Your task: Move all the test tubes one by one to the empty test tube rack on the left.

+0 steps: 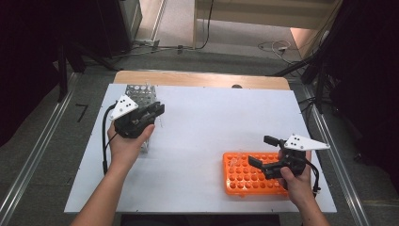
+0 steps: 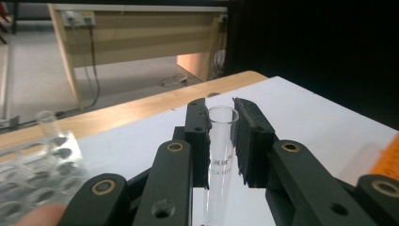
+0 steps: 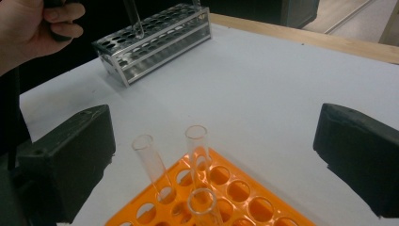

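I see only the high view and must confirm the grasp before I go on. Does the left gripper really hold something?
Observer: Yes. The left gripper is shut on a clear glass test tube, open mouth upward, seen in the left gripper view.
Operator: Is the right gripper holding one too?
Observer: No. The right gripper is open, with nothing between its pads.
Operator: How many tubes stand in the orange plastic rack?
Observer: The right gripper view shows three clear tubes in the orange plastic rack.

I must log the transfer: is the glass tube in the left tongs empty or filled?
Empty: the glass tube between the left tongs looks clear, with no liquid visible.
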A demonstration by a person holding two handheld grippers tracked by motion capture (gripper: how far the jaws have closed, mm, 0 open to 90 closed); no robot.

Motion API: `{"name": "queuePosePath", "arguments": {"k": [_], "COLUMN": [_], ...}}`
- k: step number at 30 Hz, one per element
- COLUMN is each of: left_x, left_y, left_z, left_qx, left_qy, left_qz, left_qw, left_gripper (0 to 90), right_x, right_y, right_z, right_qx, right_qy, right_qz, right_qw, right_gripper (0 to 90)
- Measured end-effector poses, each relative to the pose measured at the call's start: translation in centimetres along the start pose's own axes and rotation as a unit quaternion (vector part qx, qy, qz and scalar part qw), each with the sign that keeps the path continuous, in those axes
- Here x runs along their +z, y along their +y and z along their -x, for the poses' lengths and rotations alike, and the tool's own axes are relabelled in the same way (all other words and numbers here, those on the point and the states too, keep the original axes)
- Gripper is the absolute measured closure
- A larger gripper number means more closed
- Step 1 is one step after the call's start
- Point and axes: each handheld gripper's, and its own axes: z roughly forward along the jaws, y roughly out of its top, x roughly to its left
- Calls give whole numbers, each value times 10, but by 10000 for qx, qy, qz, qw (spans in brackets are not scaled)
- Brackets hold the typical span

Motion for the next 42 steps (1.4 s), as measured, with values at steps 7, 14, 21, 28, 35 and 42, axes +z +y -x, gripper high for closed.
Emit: {"name": "queuePosePath", "arguments": {"k": [7, 14, 21, 28, 35, 42], "left_x": [9, 16, 28, 43, 59, 71], "left_y": [2, 4, 10, 15, 17, 12], "left_z": [-25, -48, -63, -78, -91, -103], "left_qx": [-12, -193, -117, -183, -213, -303], "left_qy": [230, 457, 674, 947, 1128, 1288], "left_qz": [26, 99, 91, 172, 128, 125], "left_qw": [9997, 9987, 9976, 9952, 9933, 9911], "left_gripper": [750, 749, 750, 750, 749, 749], "right_x": [-2, -5, -7, -9, -12, -12], "right_y": [-7, -9, -10, -11, -12, -12], "right_z": [8, 14, 17, 18, 21, 21], "right_qx": [40, 95, 119, 146, 194, 213], "right_qy": [-36, -78, -102, -118, -124, -121], "right_qz": [-59, -33, 19, 50, 78, 73], "right_qw": [10000, 9999, 9999, 9998, 9997, 9997], "right_gripper": [0, 0, 0, 0, 0, 0]}}
